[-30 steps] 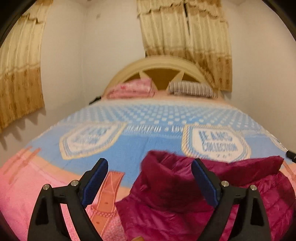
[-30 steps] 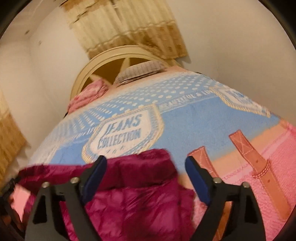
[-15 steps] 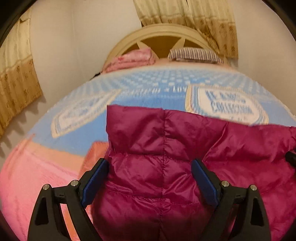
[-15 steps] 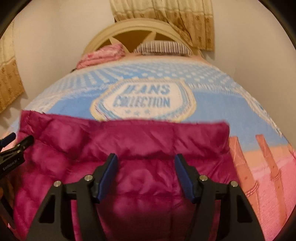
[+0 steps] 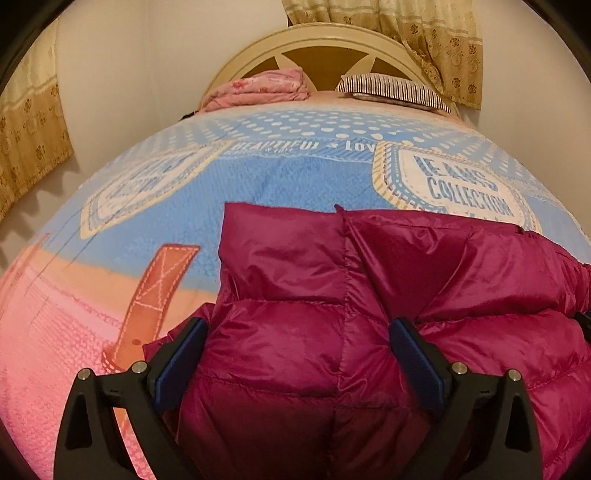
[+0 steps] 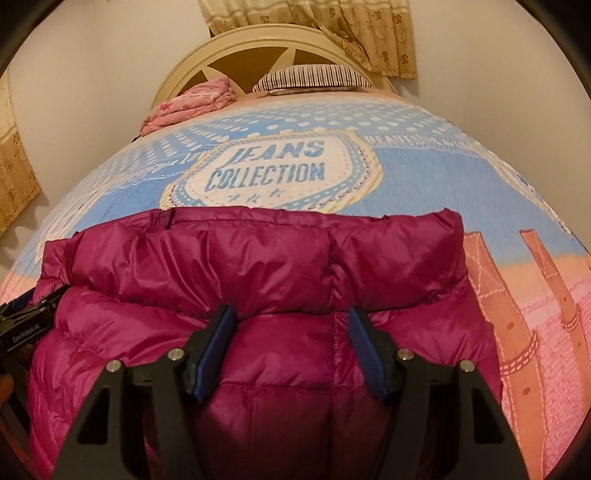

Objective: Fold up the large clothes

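A magenta puffer jacket point(image 5: 288, 258) lies spread across the near part of the bed, its far edge a straight line over the blue blanket point(image 5: 295, 177). My left gripper point(image 5: 299, 328) rests over the jacket's left part. Its jaws are opening, and puffy fabric bulges between them without being pinched. My right gripper point(image 6: 291, 312) sits on the jacket point(image 6: 258, 258) nearer its right side, with the blue pads point(image 6: 216, 347) pressed into a padded bulge. The left gripper point(image 6: 26, 325) also shows at the left edge of the right wrist view.
The bed carries a blue and pink blanket point(image 6: 424, 173) printed with "JEANS COLLECTION". At its head lie a folded pink cloth point(image 5: 266, 88) and a striped pillow point(image 5: 391, 90) against a cream headboard point(image 5: 325, 40). Curtains point(image 6: 332, 33) and white walls stand close around.
The jacket, bunched and in motion a second ago, has dropped flat onto the bed. Both grippers have sunk toward it. The right jaws have narrowed onto the padding.
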Tool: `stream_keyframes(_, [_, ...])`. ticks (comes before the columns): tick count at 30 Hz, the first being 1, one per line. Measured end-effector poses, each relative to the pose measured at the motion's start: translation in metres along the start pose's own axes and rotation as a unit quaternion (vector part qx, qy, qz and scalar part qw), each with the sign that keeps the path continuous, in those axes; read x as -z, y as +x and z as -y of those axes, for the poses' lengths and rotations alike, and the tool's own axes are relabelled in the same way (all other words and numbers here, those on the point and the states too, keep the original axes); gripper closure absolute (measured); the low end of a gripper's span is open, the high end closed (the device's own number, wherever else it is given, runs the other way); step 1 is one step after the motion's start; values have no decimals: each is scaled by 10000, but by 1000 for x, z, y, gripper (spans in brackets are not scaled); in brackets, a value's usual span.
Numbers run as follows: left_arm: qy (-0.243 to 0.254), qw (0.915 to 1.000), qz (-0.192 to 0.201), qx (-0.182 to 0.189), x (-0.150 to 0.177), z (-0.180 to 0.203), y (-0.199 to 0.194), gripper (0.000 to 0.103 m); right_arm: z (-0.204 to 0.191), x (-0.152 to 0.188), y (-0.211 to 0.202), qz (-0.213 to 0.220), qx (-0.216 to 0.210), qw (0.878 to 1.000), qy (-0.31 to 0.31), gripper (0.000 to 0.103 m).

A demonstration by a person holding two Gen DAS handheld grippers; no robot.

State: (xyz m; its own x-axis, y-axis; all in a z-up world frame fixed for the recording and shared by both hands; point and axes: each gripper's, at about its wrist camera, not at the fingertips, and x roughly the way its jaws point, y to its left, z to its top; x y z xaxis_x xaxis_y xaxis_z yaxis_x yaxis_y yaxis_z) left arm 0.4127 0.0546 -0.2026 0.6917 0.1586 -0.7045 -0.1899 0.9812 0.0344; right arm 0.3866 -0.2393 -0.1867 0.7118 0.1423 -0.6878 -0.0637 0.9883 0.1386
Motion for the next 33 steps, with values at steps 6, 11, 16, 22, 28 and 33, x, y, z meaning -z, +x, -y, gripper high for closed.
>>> stream_keyframes(6, [44,9999,-151,-56,2,2,5,2,3,0,5,-88,12,9999,58,36])
stream_keyframes(11, [98,9996,-224,-115,2,4,8,1,1,0,10,-188,114,9998,31,36])
stream_keyframes(16, [119,9994,-313,-131,2,4,12,1,1,1,13,-264,164,9995,26,35])
stream_keyframes(22, [131,9991,-373,-134,1,4,15,1,0,1,16,-331,211,9992,-10,34])
stream_keyframes(28, [143,9990,-405,-150,0,5,16,1,-1,1,18,-374,268,9989,-50,34])
stream_keyframes(33, [146,9989,-431,-148,1,5,17,1,-4,1,20,-417,374,9983,-133,33])
